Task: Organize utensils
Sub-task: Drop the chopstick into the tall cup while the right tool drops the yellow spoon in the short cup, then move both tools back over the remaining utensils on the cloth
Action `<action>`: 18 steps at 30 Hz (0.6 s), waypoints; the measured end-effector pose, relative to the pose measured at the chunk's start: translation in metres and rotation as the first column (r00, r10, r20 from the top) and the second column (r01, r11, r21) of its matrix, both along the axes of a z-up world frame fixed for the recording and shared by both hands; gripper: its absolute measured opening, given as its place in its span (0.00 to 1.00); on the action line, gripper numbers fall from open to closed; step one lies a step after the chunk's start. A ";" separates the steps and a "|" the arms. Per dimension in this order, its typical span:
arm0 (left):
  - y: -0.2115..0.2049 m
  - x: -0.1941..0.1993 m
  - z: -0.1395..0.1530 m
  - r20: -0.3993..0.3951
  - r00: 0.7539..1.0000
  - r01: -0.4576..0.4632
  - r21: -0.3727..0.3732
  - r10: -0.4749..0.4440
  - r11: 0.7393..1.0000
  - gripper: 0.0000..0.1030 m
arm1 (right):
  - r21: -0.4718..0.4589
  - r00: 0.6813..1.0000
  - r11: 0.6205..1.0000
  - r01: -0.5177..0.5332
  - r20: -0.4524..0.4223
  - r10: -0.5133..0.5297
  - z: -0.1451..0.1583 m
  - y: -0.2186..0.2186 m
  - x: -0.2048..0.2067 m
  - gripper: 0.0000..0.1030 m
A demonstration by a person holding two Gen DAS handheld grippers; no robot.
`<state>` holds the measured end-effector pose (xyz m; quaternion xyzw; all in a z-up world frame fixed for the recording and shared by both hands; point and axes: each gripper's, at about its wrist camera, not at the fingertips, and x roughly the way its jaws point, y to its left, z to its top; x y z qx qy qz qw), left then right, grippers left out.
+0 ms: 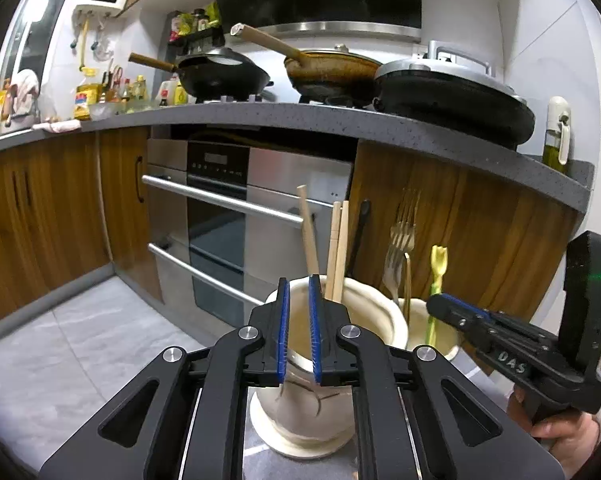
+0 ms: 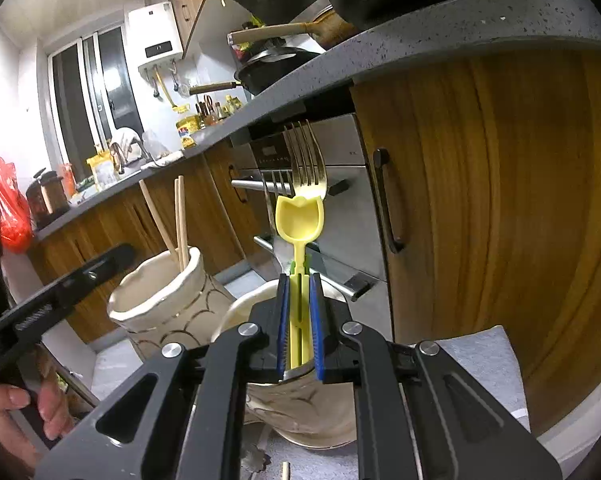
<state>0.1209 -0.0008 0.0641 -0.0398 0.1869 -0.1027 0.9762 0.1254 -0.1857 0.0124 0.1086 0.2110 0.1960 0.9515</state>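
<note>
My left gripper (image 1: 298,280) hovers over a tall cream holder (image 1: 376,308); its blue pads stand narrowly apart with nothing between them. Three wooden chopsticks (image 1: 338,248) stand in that holder, one leaning just behind the right fingertip. My right gripper (image 2: 299,278) is shut on the stem of a yellow plastic spoon (image 2: 299,220), held upright over a second cream holder (image 2: 300,412). Metal forks (image 2: 306,168) stand in that holder behind the spoon. In the left wrist view the right gripper (image 1: 432,304) and spoon (image 1: 438,258) are at the right.
A steel oven (image 1: 220,208) and wooden cabinet doors (image 2: 480,200) face the holders, with the grey counter edge (image 1: 300,120) overhanging and pans on it. The holders stand on a grey tiled surface (image 1: 80,340). A person's hand (image 2: 16,404) grips the left tool.
</note>
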 end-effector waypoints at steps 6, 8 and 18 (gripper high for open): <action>0.000 -0.005 0.002 0.004 1.000 0.009 -0.003 -0.009 1.000 0.10 | -0.029 1.000 0.999 0.022 -0.011 -0.022 -0.001 0.002 0.002 0.10; 0.001 -0.006 0.003 0.006 1.000 0.009 -0.005 -0.009 1.000 0.10 | -0.027 1.000 0.999 0.027 -0.015 -0.027 -0.003 0.000 0.002 0.10; 0.006 -0.013 0.009 0.018 1.000 0.004 -0.009 -0.004 1.000 0.14 | -0.025 0.999 0.999 0.044 -0.003 -0.044 0.003 -0.004 -0.002 0.27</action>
